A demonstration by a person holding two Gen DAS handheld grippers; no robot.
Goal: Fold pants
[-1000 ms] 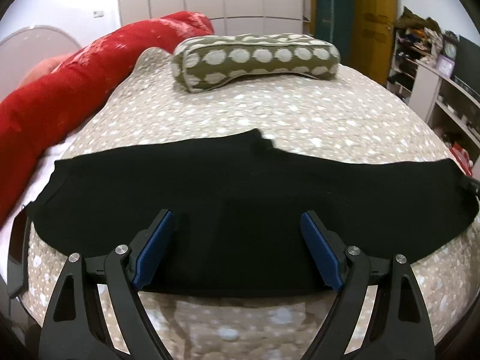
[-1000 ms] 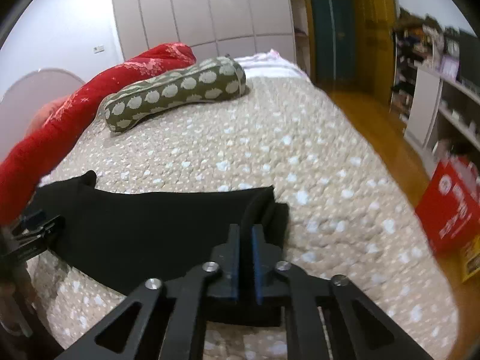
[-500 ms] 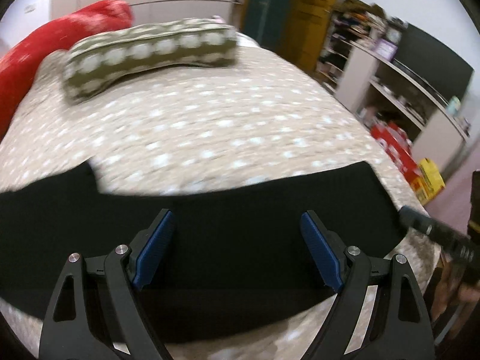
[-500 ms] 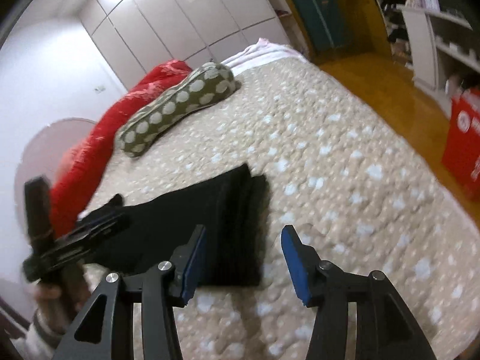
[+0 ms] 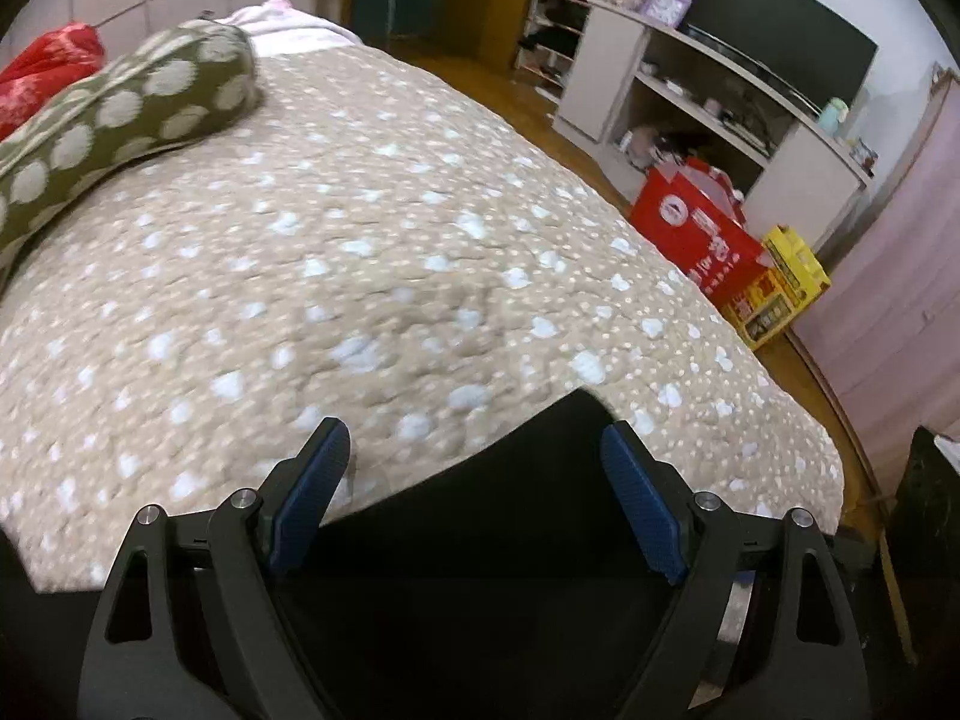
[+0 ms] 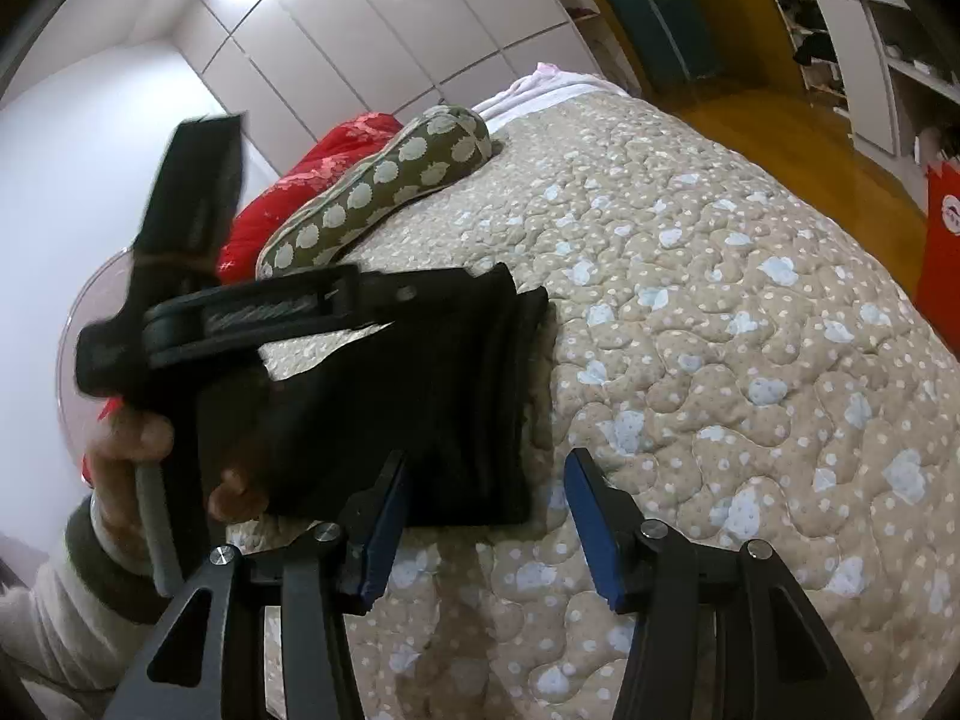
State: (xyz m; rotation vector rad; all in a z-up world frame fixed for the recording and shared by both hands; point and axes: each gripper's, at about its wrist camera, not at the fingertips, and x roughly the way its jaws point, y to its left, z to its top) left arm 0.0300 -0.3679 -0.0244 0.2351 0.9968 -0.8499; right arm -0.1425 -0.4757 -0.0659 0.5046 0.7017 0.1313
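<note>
The black pants [image 6: 420, 396] lie on the beige spotted bedspread [image 6: 720, 330], with a stacked folded edge at their right end. My right gripper [image 6: 486, 510] is open and empty, hovering just right of and above that edge. My left gripper [image 5: 474, 492] is open, and the pants' black cloth [image 5: 540, 480] lies between and under its blue pads. In the right wrist view the left gripper's body [image 6: 270, 312] and the hand holding it hover over the pants' left part.
A green dotted bolster pillow [image 5: 120, 114] and a red blanket [image 6: 336, 156] lie at the head of the bed. Right of the bed are a red box [image 5: 702, 228], a yellow box [image 5: 786, 276] and white shelves [image 5: 690, 96]. The bed edge is near.
My right gripper let go of the pants' end, opened and drew back. My left gripper swung right along the pants towards that end, staying open.
</note>
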